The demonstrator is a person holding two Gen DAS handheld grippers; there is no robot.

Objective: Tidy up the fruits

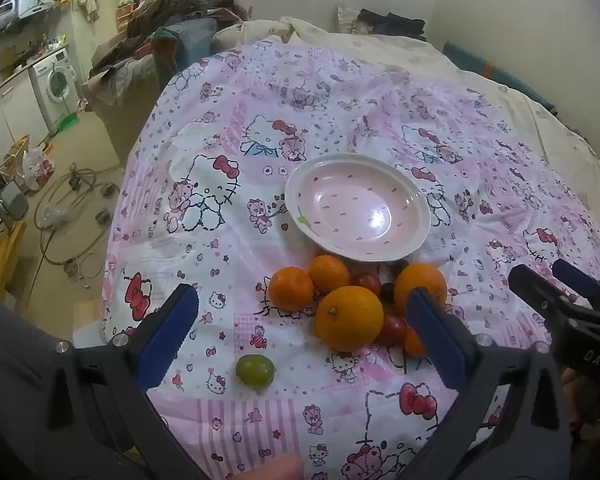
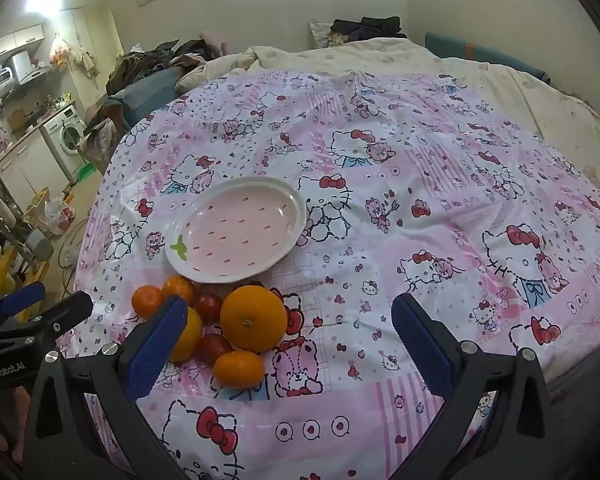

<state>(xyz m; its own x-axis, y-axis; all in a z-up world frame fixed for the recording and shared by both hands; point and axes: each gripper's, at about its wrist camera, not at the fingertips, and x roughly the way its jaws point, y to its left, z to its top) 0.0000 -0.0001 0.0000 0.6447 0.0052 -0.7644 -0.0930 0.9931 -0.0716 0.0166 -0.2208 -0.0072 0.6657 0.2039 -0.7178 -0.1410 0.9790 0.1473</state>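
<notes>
We see a pink plate (image 1: pixel 358 208) with a white rim, dark pink flecks and 1 green leaf mark, orange oranges (image 1: pixel 349 318), dark red tomatoes (image 1: pixel 367 282), a green fruit (image 1: pixel 255 369), and a pink-and-white cartoon-cat cloth (image 1: pixel 260 152); blue pads (image 1: pixel 168 336) line black grippers.

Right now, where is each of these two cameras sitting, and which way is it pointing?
Left wrist view: rides the left gripper, tilted down at the patterned pink bedspread, green fruit between its open blue-padded fingers; a fingertip shows at bottom.
Right wrist view: rides the right gripper, tilted down likewise, jaws open; the left gripper shows at its left edge.
Both share the empty pink strawberry-patterned plate and the pile of oranges and red fruits.
</notes>
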